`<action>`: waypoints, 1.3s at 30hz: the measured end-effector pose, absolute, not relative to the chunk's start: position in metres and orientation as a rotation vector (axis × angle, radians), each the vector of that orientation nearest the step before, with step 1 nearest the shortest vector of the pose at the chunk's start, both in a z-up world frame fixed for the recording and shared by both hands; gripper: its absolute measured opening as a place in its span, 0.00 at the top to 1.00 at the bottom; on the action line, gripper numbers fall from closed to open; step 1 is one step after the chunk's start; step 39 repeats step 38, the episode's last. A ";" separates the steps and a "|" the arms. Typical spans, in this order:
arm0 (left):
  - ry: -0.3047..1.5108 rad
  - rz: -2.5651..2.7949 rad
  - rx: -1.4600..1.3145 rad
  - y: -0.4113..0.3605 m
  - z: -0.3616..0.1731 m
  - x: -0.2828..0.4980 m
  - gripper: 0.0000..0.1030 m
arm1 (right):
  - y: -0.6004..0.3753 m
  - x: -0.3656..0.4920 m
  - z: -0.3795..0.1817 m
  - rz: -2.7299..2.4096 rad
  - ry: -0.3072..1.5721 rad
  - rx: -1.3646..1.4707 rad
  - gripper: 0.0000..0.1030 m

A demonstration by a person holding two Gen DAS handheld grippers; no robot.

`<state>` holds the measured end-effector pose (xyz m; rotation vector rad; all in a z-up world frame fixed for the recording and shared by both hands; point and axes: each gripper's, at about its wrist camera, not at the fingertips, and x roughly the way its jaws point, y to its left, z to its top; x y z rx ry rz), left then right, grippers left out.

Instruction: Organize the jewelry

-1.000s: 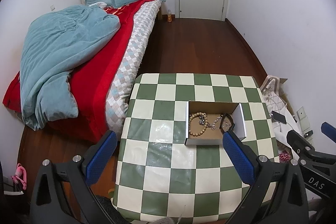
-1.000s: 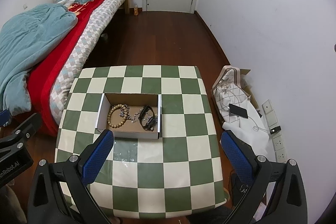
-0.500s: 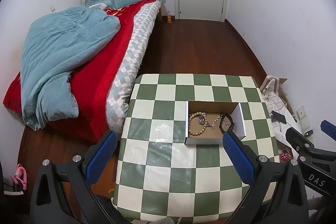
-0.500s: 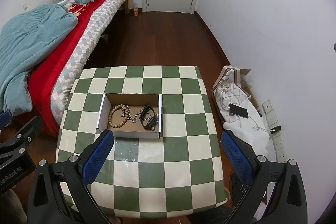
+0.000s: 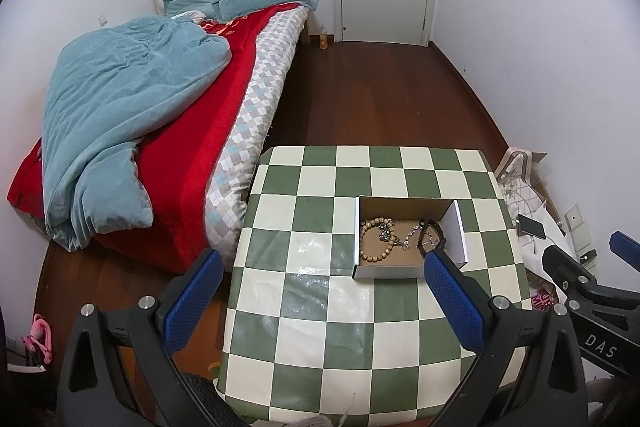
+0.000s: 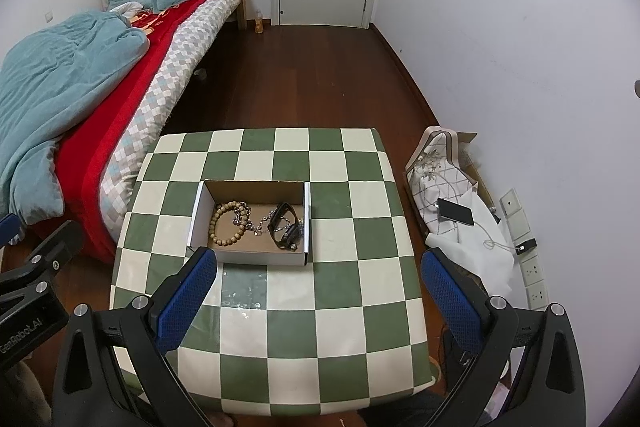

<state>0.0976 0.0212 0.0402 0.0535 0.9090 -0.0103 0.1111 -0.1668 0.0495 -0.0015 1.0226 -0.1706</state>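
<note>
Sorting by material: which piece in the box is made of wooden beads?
The wooden bead bracelet, the tan ring at the box's left end; the silver chain and black band lie right of it.

An open cardboard box (image 6: 248,259) sits on the checkered counter (image 6: 360,307). Inside: a wooden bead bracelet (image 6: 226,225) at left, a silver chain (image 6: 250,221) at centre, a black strap item (image 6: 285,231) at right.

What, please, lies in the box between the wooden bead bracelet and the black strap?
In the right wrist view, a silver metal chain lies between the wooden bead bracelet and black strap in the cardboard box.
</note>
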 end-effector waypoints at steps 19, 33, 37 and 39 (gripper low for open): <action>0.897 -0.011 0.055 0.018 0.049 0.097 0.00 | -0.168 0.111 0.061 -0.173 1.008 0.002 0.00; 0.894 -0.012 0.054 0.020 0.049 0.095 0.00 | -0.167 0.111 0.063 -0.175 1.006 0.004 0.00; 0.891 -0.010 0.046 0.020 0.049 0.096 0.00 | -0.167 0.111 0.064 -0.175 1.008 0.006 0.00; 0.892 -0.009 0.044 0.021 0.050 0.095 0.00 | -0.167 0.111 0.064 -0.175 1.008 0.005 0.00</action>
